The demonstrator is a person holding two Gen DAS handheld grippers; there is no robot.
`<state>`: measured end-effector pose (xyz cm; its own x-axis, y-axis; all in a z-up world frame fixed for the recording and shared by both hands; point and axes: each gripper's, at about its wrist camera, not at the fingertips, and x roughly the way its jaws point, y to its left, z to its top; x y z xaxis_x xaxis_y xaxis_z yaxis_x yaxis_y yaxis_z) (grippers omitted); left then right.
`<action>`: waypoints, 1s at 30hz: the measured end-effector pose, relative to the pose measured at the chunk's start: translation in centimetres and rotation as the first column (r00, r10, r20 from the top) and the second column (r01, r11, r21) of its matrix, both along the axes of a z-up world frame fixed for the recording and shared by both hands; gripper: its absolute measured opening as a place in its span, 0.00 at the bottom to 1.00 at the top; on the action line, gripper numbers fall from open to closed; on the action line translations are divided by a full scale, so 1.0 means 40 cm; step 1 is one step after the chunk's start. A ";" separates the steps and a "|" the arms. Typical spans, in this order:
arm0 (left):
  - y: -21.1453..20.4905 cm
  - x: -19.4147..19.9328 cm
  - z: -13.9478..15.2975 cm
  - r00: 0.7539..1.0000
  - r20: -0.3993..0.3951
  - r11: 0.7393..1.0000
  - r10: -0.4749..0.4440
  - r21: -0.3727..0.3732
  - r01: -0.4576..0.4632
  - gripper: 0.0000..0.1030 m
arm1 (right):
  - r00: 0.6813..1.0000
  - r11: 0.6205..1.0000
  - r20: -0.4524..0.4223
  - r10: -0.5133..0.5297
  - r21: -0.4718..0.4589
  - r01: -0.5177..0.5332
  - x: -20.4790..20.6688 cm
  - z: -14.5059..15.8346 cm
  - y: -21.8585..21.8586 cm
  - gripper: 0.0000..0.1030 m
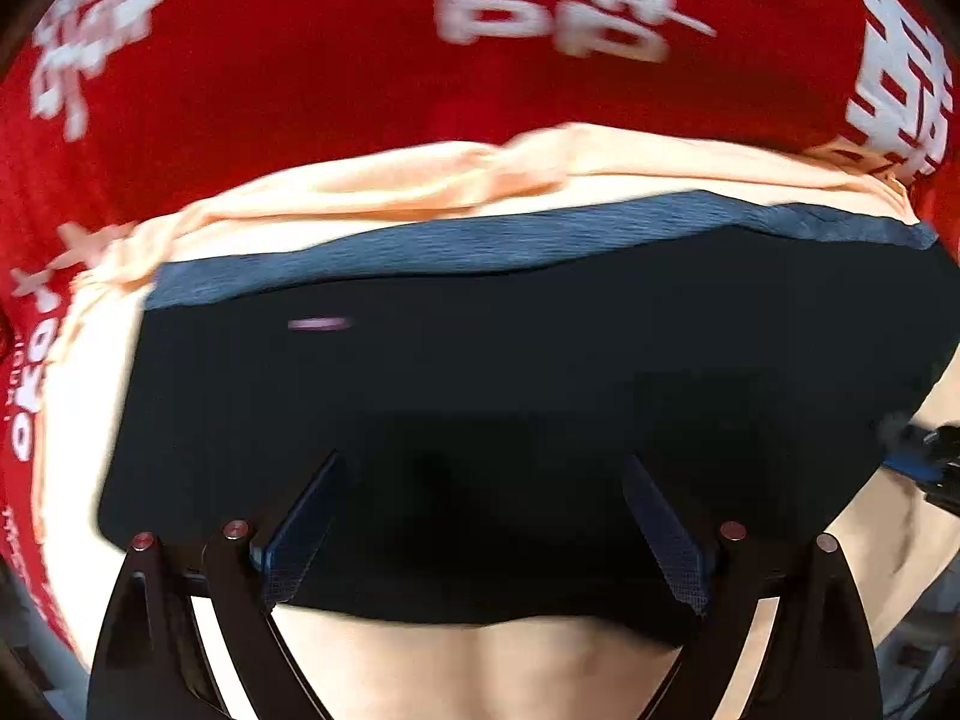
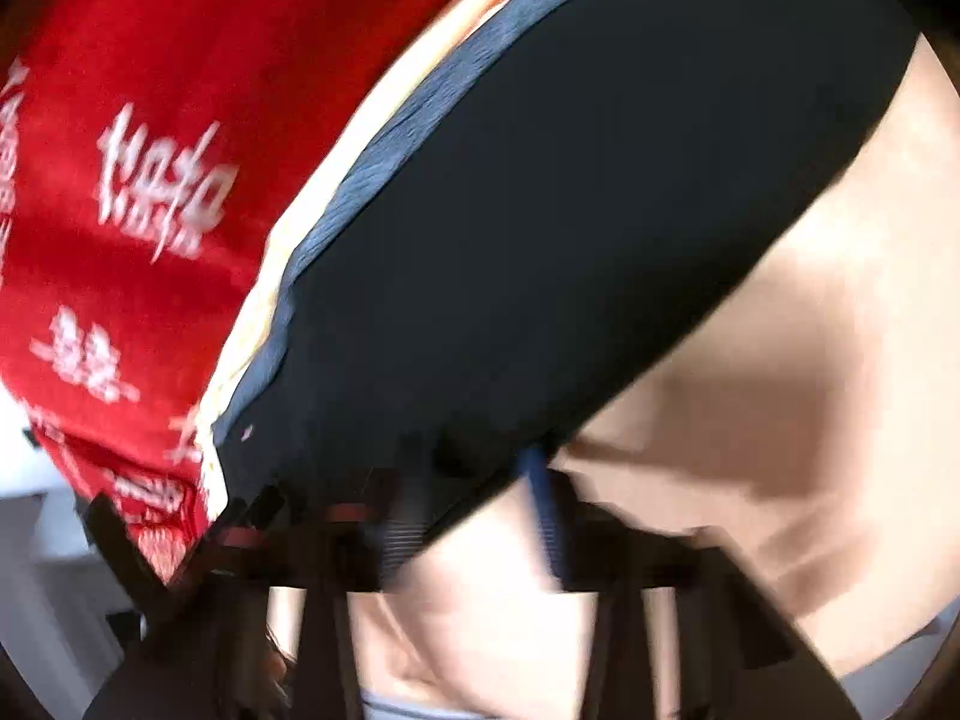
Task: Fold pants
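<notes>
The pants (image 1: 510, 408) lie as a dark, already doubled slab on the peach sheet (image 1: 420, 180), grey waistband (image 1: 480, 240) on the far long edge, long axis running across the left gripper (image 1: 480, 516). That gripper's jaws stand wide apart right over the near edge, nothing pinched. The right gripper (image 2: 474, 516) sits at the pants' (image 2: 570, 210) near corner, jaws nearly shut; blur hides whether cloth is caught. Both hands are equally near, so the next fold likely hinges on that near edge.
</notes>
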<state>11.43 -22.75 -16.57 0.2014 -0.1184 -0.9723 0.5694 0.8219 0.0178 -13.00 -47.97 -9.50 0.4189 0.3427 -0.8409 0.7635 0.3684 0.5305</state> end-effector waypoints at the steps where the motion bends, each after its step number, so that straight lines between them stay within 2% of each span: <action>1: -0.025 -0.015 -0.018 1.000 -0.008 1.000 -0.015 0.017 0.015 0.91 | 1.000 1.000 0.000 -0.019 0.016 0.019 -0.016 -0.011 -0.001 0.09; 3: -0.053 -0.048 -0.062 0.999 -0.002 0.995 -0.054 0.088 0.054 0.93 | 1.000 1.000 -0.006 -0.015 0.007 0.015 -0.037 -0.004 0.007 0.07; 4: -0.047 -0.063 -0.067 0.998 0.030 0.996 -0.048 0.082 0.046 0.92 | 1.000 1.000 -0.021 -0.003 0.002 0.003 -0.042 0.001 0.010 0.07; 5: -0.042 -0.063 -0.062 0.999 0.024 0.997 -0.038 0.075 0.036 0.92 | 0.999 1.000 -0.039 0.014 -0.005 -0.015 -0.044 0.010 0.016 0.09; 6: -0.041 -0.054 -0.060 0.999 -0.021 0.995 -0.037 0.094 0.039 0.92 | 0.997 0.999 -0.060 0.038 -0.018 -0.039 -0.051 0.021 0.019 0.09; 8: -0.043 -0.036 -0.041 0.999 -0.046 0.993 -0.029 0.112 0.034 0.92 | 0.995 0.993 -0.028 0.092 -0.070 -0.094 -0.047 0.065 0.000 0.15; 10: -0.059 -0.006 0.001 1.000 -0.019 0.998 -0.017 0.065 0.018 0.92 | 0.991 0.982 0.002 0.135 -0.134 -0.134 -0.022 0.097 -0.025 0.16; 12: -0.093 0.023 0.026 1.000 -0.008 1.000 0.005 0.018 -0.005 0.92 | 0.984 0.969 0.018 0.177 -0.179 -0.171 0.039 0.113 -0.068 0.32; 14: -0.152 0.058 0.029 0.999 -0.017 0.999 0.034 -0.015 -0.034 0.92 | 0.976 0.956 0.016 0.215 -0.207 -0.208 0.098 0.112 -0.090 0.35; 18: -0.243 0.139 -0.017 0.996 0.003 0.996 0.090 -0.010 -0.090 0.92 | 0.947 0.912 0.020 0.321 -0.276 -0.303 0.234 0.090 -0.104 0.35; 20: -0.270 0.168 -0.052 0.992 0.047 0.992 0.120 0.037 -0.122 0.92 | 0.935 0.897 0.006 0.355 -0.283 -0.339 0.279 0.055 -0.108 0.35; 22: -0.262 0.194 -0.099 0.985 0.055 0.982 0.163 0.093 -0.167 0.92 | 0.927 0.880 -0.033 0.375 -0.301 -0.367 0.298 0.009 -0.127 0.33; 24: -0.233 0.223 -0.116 0.976 0.020 0.974 0.217 0.061 -0.217 0.99 | 0.927 0.882 0.003 0.374 -0.309 -0.355 0.289 0.002 -0.156 0.15; 27: -0.203 0.263 -0.125 0.963 0.024 0.959 0.270 0.085 -0.271 0.99 | 0.944 0.858 -0.055 0.326 -0.401 -0.320 0.258 0.019 -0.221 0.15; 29: -0.189 0.280 -0.115 0.958 0.034 0.950 0.285 0.120 -0.287 0.99 | 0.961 0.877 -0.074 0.266 -0.396 -0.273 0.230 0.020 -0.273 0.15; 30: -0.190 0.279 -0.104 0.958 0.033 0.949 0.286 0.126 -0.288 0.99 | 0.969 0.884 -0.094 0.230 -0.396 -0.249 0.214 0.027 -0.295 0.18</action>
